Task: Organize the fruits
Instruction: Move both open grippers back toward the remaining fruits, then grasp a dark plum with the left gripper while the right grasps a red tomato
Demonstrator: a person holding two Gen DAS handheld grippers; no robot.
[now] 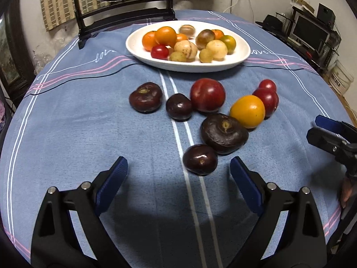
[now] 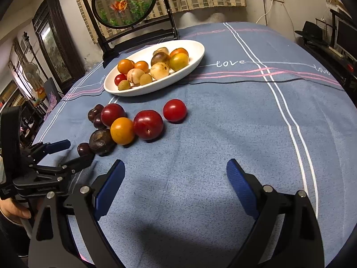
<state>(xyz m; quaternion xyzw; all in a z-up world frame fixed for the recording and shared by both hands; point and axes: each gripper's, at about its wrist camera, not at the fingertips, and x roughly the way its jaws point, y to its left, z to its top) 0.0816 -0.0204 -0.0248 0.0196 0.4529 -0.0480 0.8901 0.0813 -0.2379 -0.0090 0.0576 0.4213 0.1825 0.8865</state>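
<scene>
Blue cloth (image 1: 89,116) covers the table, striped white and pink, with the word "love" (image 2: 231,63) stitched in white script near the white dish (image 1: 223,65) of small fruits. Loose fruits lie on the cloth in front of the dish: dark purple ones, red ones and an orange one (image 1: 247,111). Both the left gripper (image 1: 178,178) and the right gripper (image 2: 176,178) stand wide apart, holding nothing. Small lettering on the left gripper's body is too blurred to read.

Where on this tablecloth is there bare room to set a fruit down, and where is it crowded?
Bare cloth lies right of the small red tomato, out to the white double stripe, and between the open right gripper jaws. Crowded: the loose fruit cluster and the white plate.
</scene>
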